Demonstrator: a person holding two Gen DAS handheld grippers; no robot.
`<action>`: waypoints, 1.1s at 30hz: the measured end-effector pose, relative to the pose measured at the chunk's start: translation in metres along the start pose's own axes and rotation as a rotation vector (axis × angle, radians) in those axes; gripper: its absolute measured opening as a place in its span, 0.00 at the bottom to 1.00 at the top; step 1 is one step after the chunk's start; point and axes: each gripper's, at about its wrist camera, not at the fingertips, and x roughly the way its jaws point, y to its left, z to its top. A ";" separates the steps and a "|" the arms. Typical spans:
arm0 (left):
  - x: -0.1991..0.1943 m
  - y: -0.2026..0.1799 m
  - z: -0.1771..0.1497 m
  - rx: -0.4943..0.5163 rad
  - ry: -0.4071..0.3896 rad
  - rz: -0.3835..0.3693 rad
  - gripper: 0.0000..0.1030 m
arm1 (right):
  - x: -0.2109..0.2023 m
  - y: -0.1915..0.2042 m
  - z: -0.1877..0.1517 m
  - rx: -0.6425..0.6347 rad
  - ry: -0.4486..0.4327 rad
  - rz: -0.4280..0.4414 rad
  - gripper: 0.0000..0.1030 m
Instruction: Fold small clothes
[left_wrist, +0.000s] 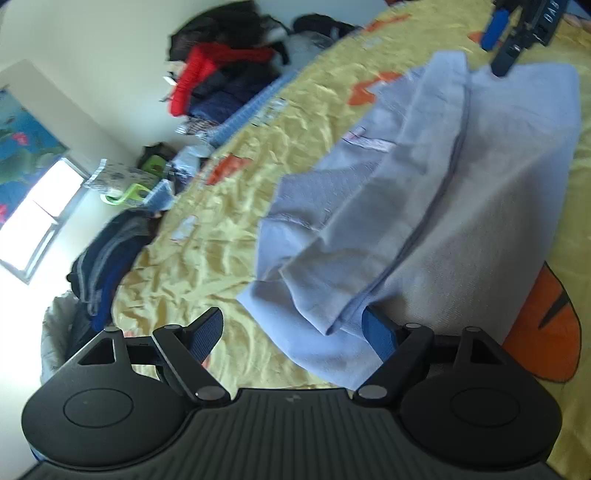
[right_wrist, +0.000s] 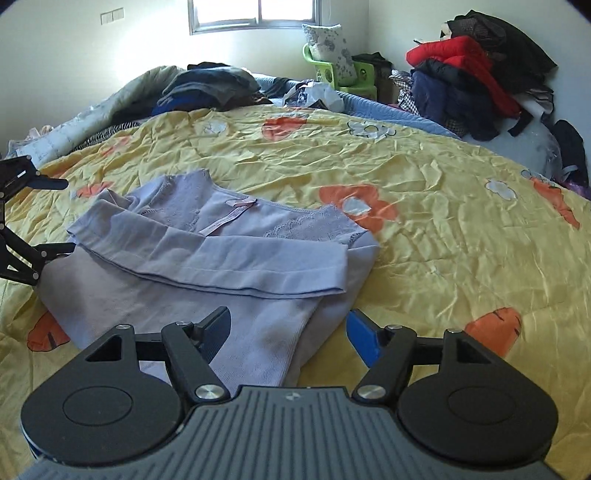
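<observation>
Lilac top (right_wrist: 207, 258) lies half-folded on the bed (right_wrist: 424, 229), just ahead of both tongs. Left tongs (left_wrist: 295, 332) and right tongs (right_wrist: 291, 332) stand apart, gripping nothing.

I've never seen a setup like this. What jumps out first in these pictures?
First, the lilac top lying partly folded, a sleeve across its chest, on a yellow bedspread with orange flowers. The right gripper sits at its lower hem, jaws open and empty; the left gripper is open beside it too. A heap of clothes, bright red among them, is piled in the far corner.

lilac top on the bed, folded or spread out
Partly folded: the lilac top lies on the yellow quilt with one sleeve across its chest.
</observation>
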 end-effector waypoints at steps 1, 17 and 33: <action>-0.001 -0.001 -0.001 -0.001 0.002 -0.024 0.80 | 0.001 -0.001 0.002 -0.001 0.003 0.004 0.71; 0.022 -0.009 0.010 0.203 -0.030 -0.083 0.34 | 0.013 -0.004 0.016 -0.023 -0.003 -0.005 0.72; 0.039 0.030 0.033 -0.061 -0.066 -0.192 0.12 | 0.010 0.001 0.012 -0.352 -0.087 0.033 0.62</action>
